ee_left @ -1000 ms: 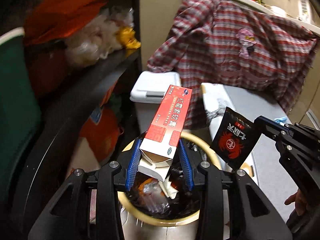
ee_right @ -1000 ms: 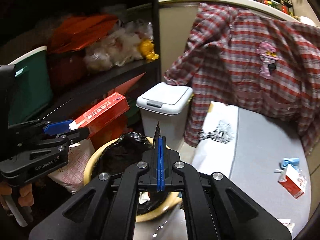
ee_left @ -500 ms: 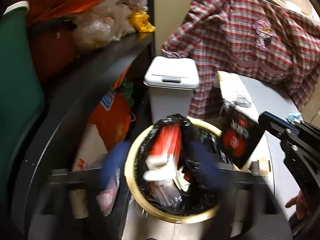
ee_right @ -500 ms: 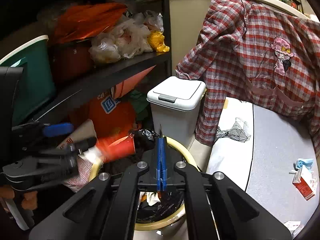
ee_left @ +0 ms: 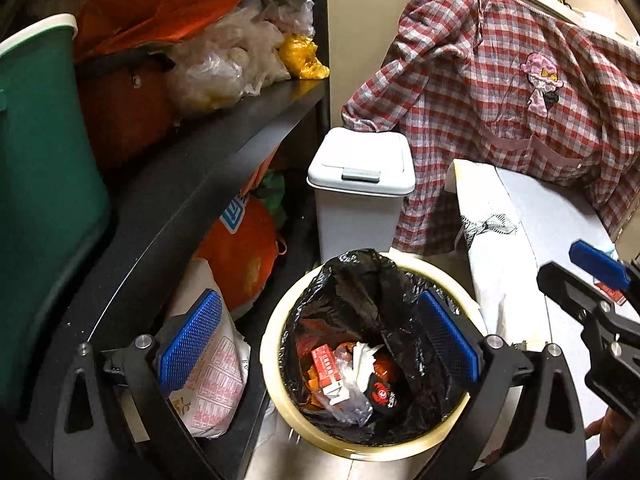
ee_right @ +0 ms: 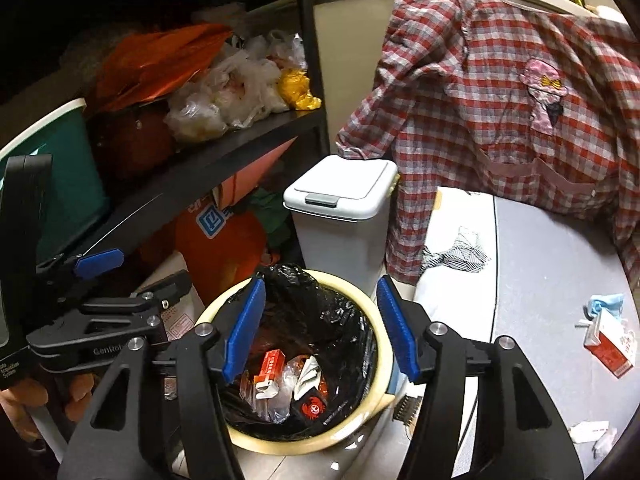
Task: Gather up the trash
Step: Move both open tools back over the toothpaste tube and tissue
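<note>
Both grippers hang over the yellow-rimmed trash bin with its black liner. Left gripper is spread fully wide, nothing between its blue pads. Right gripper has its jaws opening, about halfway, also with nothing between them. The trash is down inside the bin: red carton toward the bin's left side, black crab-logo packet just right of it, white paper scraps between, clear plastic around them. So the step looks like the release, and both drops appear landed inside the liner. To do it well: keep both sets of fingers above the bin rim and clear of the liner's bunched far edge, so nothing snags and drags the bag out, then lift away from the bin before swinging toward the next piece. More trash remains well right of the bin on the grey table: a red-white carton and a blue scrap beside it. The white lidded bin just behind the yellow one stays out of it.
</note>
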